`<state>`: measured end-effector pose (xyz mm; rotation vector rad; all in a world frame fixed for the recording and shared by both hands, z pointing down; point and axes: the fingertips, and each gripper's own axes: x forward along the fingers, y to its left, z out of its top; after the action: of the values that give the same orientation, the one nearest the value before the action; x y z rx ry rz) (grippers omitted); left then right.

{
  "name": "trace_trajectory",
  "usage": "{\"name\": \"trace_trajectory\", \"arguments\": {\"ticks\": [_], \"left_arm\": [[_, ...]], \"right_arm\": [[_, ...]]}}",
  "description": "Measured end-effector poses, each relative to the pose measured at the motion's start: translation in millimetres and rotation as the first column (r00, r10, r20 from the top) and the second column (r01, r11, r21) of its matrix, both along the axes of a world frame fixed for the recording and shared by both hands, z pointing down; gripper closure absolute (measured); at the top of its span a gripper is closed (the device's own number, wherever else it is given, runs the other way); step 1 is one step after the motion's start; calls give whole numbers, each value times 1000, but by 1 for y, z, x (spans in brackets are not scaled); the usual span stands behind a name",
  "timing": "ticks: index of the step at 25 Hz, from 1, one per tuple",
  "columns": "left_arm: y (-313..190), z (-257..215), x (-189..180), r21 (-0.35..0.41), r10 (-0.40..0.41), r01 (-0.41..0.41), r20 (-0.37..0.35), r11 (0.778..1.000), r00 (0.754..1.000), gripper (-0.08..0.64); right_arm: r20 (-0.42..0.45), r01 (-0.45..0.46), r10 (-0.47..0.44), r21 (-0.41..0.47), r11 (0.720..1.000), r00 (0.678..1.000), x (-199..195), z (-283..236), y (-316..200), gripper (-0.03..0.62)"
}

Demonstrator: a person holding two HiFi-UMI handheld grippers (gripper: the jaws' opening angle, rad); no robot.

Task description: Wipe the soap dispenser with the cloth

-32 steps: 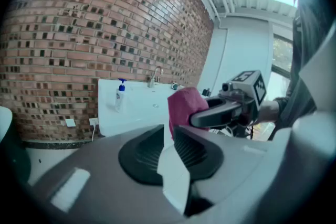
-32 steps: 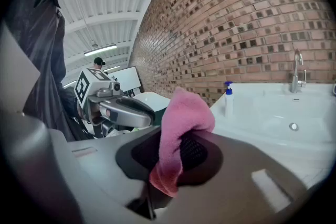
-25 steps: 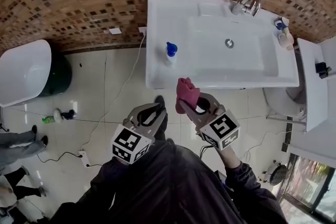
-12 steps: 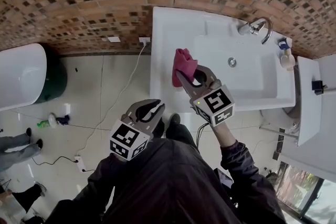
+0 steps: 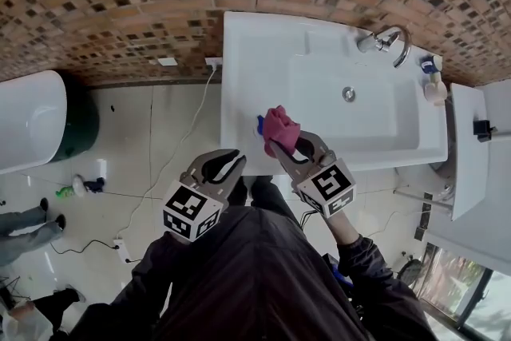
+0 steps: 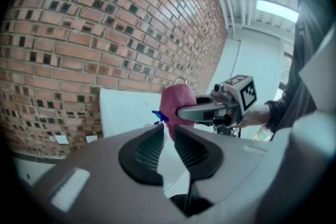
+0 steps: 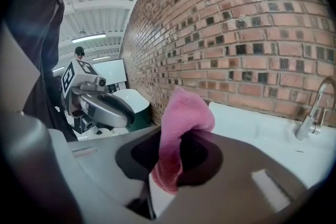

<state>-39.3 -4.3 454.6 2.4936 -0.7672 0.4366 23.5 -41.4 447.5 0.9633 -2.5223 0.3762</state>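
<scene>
Where the soap dispenser [image 5: 259, 122] sits: near the front left corner of the sink [image 5: 239, 36], just in from the front edge. Only its blue pump top pokes out; the rest is behind the cloth.
Cloth [image 5: 279, 128]: pink and bunched up, sticking out past the tips of the right gripper [image 5: 278, 146]. It's right up against the pump from the head view, but I honestly can't swear it's touching.
Right gripper jaws: clamped on the cloth, with a fold pinched between the pads and a tail hanging down between them.
Left gripper [image 5: 230, 165] jaws: pretty much closed, just a sliver of gap, nothing in them. It hangs just off the sink's front edge, to the left of the right one.
Which way from the jaws: the dispenser is straight ahead of the right tips and a touch to the left, with the cloth sandwiched between.
Long axis: the bottle looks upright to me, so I'd guess the wipe runs up and down its side or around it.
Nearer hand: the right, easily. The left is close enough to steady the bottle, but it'd have to open up first.
</scene>
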Motion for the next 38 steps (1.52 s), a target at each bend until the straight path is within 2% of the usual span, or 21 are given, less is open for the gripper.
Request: {"name": "trace_trajectory", "arguments": {"ticks": [5,8,11,15,18,21,23,29,34,38], "left_arm": [[-4,5,5,-8,12,-12,15,1000,1000,522],[-8,6,7,-13,15,-14,19,1000,1000,523],[-10,8,5,-17,14,-13,29,1000,999,523],[-11,10,2,-23,13,-12,41,1000,999,523],[-11,11,3,-21,19,-18,49,1000,999,523],[-10,13,2,-30,17,-15,54,999,998,522],[-10,13,2,-37,17,-15,51,999,999,522],[-15,15,7,-36,21,-19,40,999,999,522],[-15,27,8,-65,16,-13,53,998,998,503],[-13,38,10,-105,8,0,77,994,997,479]], "right_arm": [[45,-5,4,29,1000,999,3,-1,12,529],[49,7,-6,-16,1000,999,3,23,30,528],[45,60,-58,-54,997,997,-6,48,47,528],[9,85,-84,-134,987,996,-16,88,46,528],[-22,92,-100,-240,967,995,-19,122,42,526],[-35,106,-127,-362,926,991,-20,151,45,522],[-23,114,-134,-404,907,991,-21,155,47,522],[75,181,-166,-315,932,983,3,94,57,523],[126,110,-80,-254,961,989,41,47,20,523],[92,134,-115,-247,960,989,39,47,-15,523]]}}
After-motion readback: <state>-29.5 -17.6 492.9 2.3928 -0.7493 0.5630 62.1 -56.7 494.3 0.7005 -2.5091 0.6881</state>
